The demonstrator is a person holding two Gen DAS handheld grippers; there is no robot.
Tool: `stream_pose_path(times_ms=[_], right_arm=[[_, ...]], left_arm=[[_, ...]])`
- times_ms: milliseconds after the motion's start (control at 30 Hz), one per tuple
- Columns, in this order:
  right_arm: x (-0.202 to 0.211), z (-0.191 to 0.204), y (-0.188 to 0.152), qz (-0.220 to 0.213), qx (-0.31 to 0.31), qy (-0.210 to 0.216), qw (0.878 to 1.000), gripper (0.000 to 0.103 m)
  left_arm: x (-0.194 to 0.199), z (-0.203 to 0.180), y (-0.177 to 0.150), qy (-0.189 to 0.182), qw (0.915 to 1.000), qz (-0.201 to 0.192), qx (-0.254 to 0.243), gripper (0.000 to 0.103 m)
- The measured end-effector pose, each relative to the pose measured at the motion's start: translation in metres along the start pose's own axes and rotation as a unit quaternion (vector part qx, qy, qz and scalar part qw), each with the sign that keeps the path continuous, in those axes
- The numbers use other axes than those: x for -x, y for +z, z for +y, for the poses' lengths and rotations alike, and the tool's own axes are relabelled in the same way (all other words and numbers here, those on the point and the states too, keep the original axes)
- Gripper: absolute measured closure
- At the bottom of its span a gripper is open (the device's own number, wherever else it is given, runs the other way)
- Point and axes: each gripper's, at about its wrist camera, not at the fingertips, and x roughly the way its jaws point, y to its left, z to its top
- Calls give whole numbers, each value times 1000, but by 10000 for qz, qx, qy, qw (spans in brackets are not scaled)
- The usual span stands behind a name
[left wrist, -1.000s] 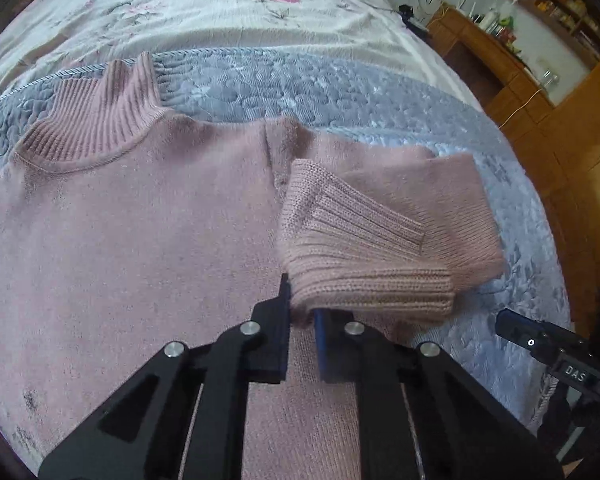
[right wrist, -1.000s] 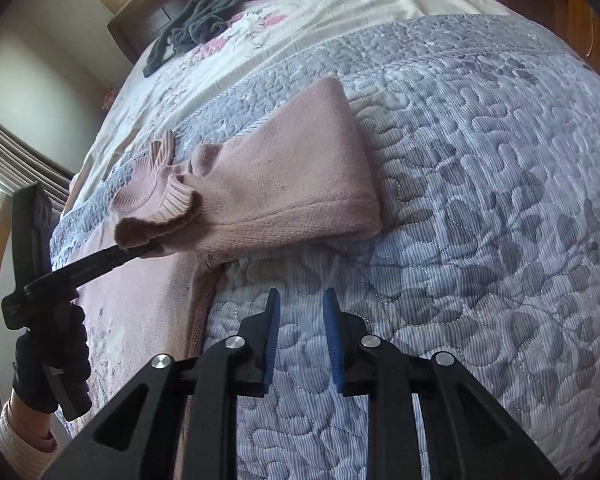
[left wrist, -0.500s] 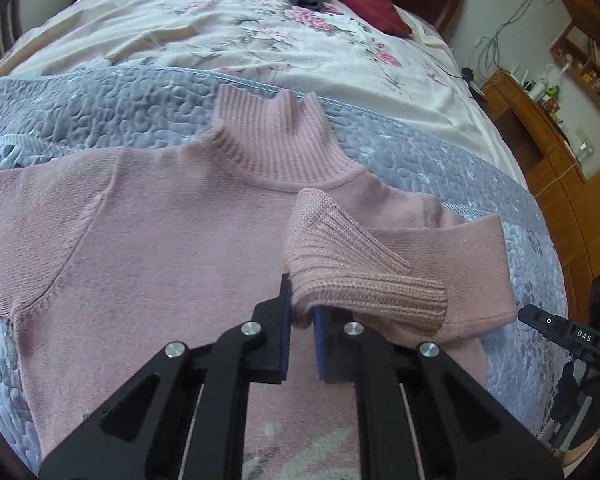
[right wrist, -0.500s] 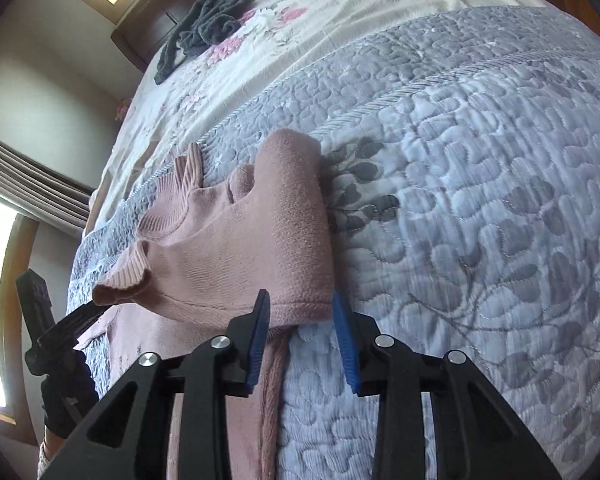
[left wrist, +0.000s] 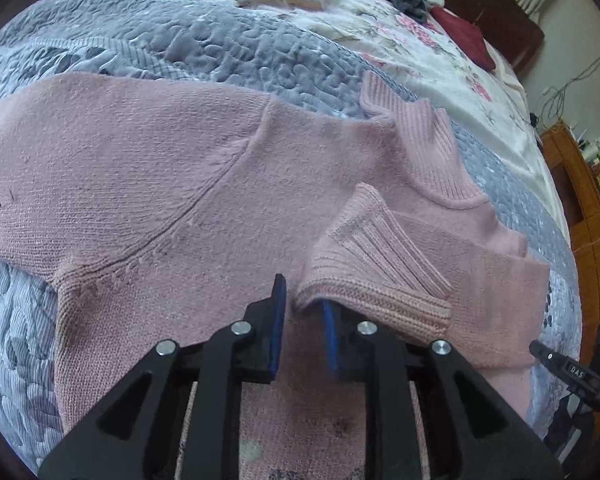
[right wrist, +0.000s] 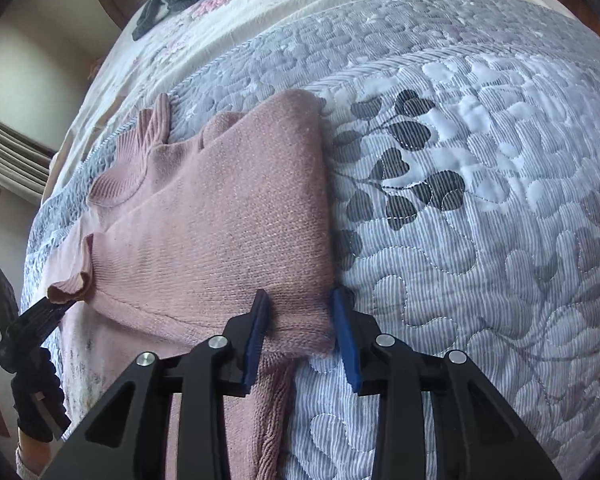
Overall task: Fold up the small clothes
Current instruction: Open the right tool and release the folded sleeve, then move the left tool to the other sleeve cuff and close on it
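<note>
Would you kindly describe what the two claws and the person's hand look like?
Both the left claw and right claw are matte black, with angular arms with triangular cutouts, silver round bolts and blue pads on the fingers. The hand wears a black glove over a pale cuff.

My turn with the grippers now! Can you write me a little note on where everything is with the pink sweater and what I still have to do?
Left gripper: open, ribbed cuff lying at its tips on the chest.
Right gripper: open around the folded sleeve's edge.
Pink sweater lies flat on the grey quilt.
Done: one sleeve folded in.
Left: other sleeve, then fold the body.
</note>
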Motion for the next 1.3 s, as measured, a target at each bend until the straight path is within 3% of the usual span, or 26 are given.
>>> stream_pose_path(times_ms=[133,367,500,567,733,800,900,1000,1167,1300], right_arm=[[1,-7,-1,25,-36,82,10000,70],[1,-1,3,58,44,-33,10000,70],[23,19,4,-291,187,-302,9989,67],[37,36,5,-500,347,-251,9978,67],[32,80,9,-238,774,112,9967,67],[17,84,7,-81,808,-79,9967,67],[-5,69,4,207,574,-317,9976,69],[-16,51,0,237,333,-63,9991,69],[-14,52,5,367,296,-129,9988,69],[12,84,2,118,596,-157,9980,64]], left_arm=[[1,27,9,25,9985,-98,540,79],[34,61,16,305,9950,-451,832,81],[57,58,18,528,9956,-623,464,75],[60,43,20,600,9960,-648,146,61],[40,-14,19,32,9981,-320,-532,51],[21,-28,16,-6,9978,-108,-649,51],[-9,-35,14,264,9960,162,-833,51],[-29,-25,11,425,9950,323,-848,52],[-23,-22,10,288,9949,299,-918,52],[17,-4,15,72,9978,28,-659,50]])
